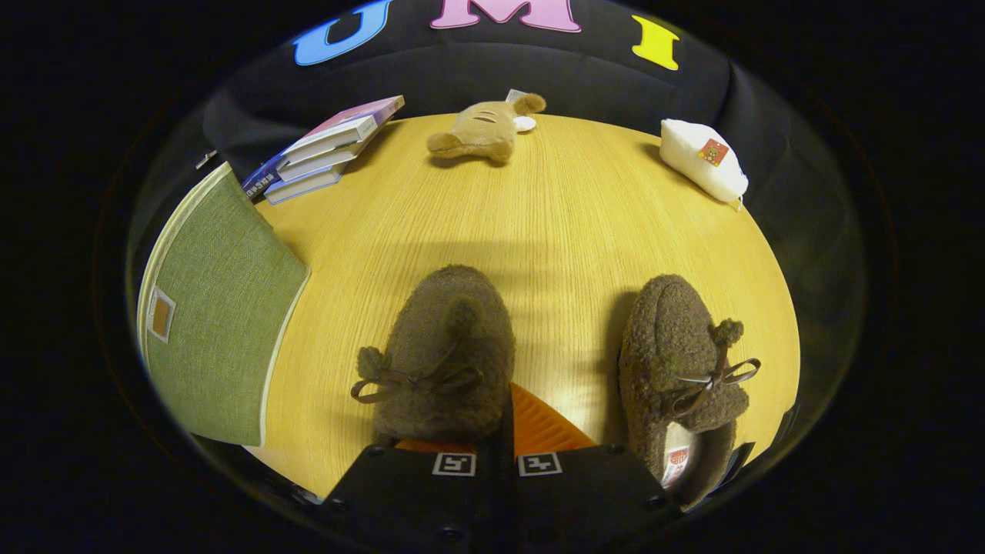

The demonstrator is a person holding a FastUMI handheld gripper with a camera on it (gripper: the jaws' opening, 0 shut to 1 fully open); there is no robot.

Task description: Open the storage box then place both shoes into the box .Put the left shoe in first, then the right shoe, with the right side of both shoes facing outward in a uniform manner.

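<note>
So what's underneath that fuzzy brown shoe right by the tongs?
The left shoe lies on the wooden table. One orange finger of the tongs shows beside its heel; the other is mostly covered by the shoe, so whether they grip it stays hidden.

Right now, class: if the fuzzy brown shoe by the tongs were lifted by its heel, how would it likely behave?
The tongs look shut, pressed against the nearer shoe. Its woolly, slipper-like body suggests it is light and soft, so it may sag. The fuzzy surface should resist slipping. The loose bow and pompoms would probably dangle.
</note>
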